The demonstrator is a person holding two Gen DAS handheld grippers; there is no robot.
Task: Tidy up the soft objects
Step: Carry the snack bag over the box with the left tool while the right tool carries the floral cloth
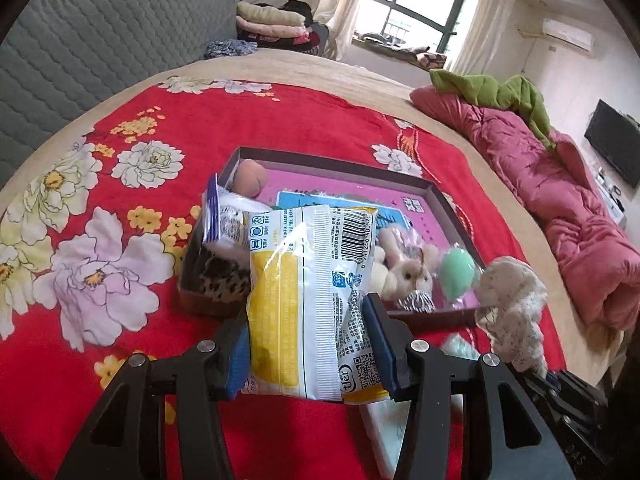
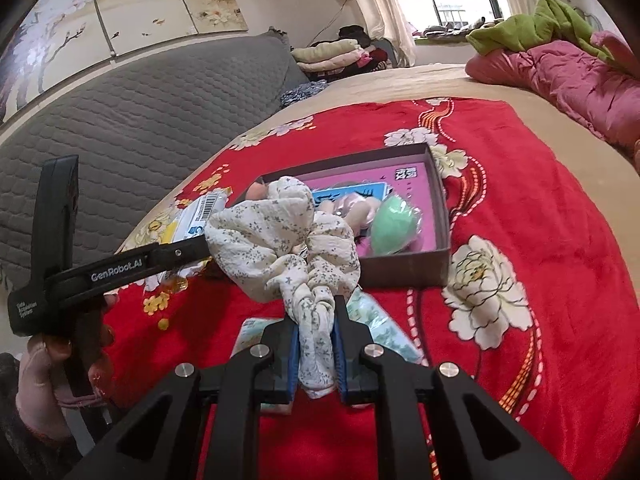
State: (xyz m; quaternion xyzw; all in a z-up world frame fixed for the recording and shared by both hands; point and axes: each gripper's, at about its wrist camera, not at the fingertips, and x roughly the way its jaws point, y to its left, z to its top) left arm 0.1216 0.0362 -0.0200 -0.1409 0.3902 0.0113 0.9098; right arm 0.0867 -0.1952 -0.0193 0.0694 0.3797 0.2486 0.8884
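1. Glossy, crinkled plastic film on the snack packet (image 1: pixel 304 300), printed yellow and white.
2. Thin, matt, wrinkled cotton-like cloth on the scrunchie (image 2: pixel 280 240), speckled with tiny flowers.
3. Soft, slightly fuzzy cloth on the red blanket (image 1: pixel 120 280).
4. Matt cardboard on the box (image 2: pixel 404 268) walls.
5. Fluffy plush on the bunny toy (image 1: pixel 408 272).
6. Matt black plastic with shiny metal pins on the right gripper (image 2: pixel 316 328).

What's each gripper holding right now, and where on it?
Left gripper: snack packet, pinched across its lower end. Right gripper: floral scrunchie, by one bunched edge.
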